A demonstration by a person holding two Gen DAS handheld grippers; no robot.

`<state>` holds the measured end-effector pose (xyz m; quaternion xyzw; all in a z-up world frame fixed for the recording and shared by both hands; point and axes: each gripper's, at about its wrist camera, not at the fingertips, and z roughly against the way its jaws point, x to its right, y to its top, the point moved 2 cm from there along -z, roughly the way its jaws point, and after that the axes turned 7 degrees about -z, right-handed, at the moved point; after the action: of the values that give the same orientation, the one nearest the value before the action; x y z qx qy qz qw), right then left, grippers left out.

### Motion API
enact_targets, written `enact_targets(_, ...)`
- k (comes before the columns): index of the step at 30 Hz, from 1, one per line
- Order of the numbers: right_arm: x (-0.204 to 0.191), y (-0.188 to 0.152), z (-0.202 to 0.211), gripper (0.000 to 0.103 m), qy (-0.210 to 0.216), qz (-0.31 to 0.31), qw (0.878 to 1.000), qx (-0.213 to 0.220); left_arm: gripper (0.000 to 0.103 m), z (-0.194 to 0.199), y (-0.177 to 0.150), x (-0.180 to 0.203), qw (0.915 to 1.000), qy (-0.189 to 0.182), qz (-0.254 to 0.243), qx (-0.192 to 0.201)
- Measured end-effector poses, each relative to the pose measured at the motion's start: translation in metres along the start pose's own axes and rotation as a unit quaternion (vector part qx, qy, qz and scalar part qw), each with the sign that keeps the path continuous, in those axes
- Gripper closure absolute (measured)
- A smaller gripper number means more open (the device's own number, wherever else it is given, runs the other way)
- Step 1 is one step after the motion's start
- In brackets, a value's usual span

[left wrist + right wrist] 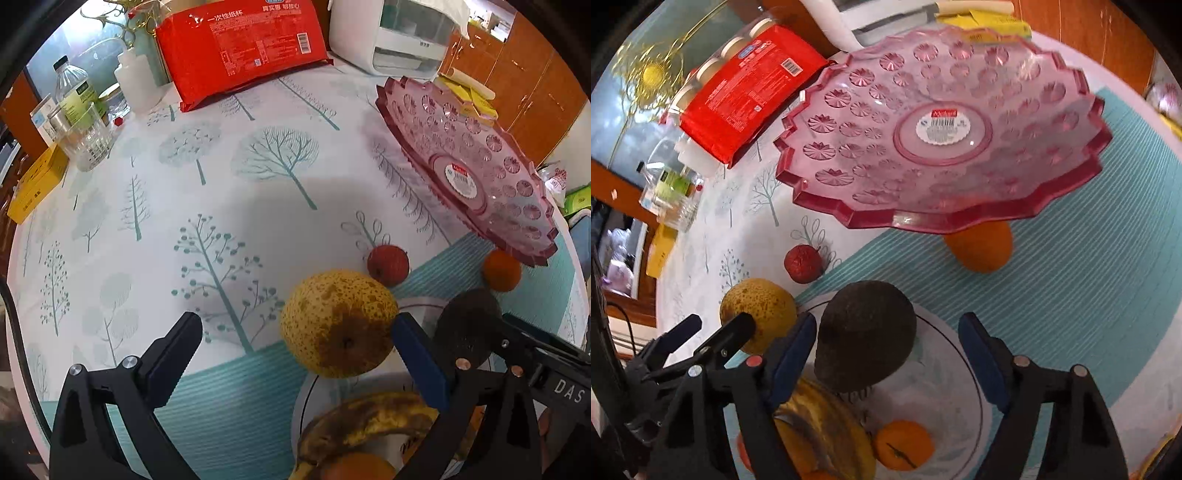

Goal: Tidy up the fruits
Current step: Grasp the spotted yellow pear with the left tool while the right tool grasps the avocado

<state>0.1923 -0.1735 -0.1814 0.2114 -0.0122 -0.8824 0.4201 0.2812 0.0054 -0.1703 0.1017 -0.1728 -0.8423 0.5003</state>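
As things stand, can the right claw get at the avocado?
Probably yes. The right claw is open with the avocado between its fingers, nothing covering it from above. The banana crowds the near side, and the left claw works close by at the pear.

Pink faceted dish; brown-speckled yellow pear; seemingly dark brown avocado.

Bare tablecloth lies open leftward; the pink dish overhangs the orange, blocking from above

left gripper | black frame, blue jaws, silver screws, "DAS" marking
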Motion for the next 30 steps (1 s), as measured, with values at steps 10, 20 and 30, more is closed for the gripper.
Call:
enact_targets(10, -0.007, -0.001, -0.023, 0.044, 0.038, -0.015, 0.998, -0.043, 0.001, -0.009, -0.003, -0.004, 0.9991, -0.043, 0.001, -0.009)
enact_targets(20, 0.001, -0.002, -0.004, 0.045, -0.015, 0.014, 1.000, -0.006, 0.005, -0.024, -0.003, 0.013, 0.9989, -0.035, -0.011, -0.029)
enact_targets(30, -0.001, -0.010, 0.020, 0.045, -0.026, 0.058, 0.998, 0.029, 0.029, -0.035, -0.004, 0.024, 0.9980, -0.040, -0.008, -0.048)
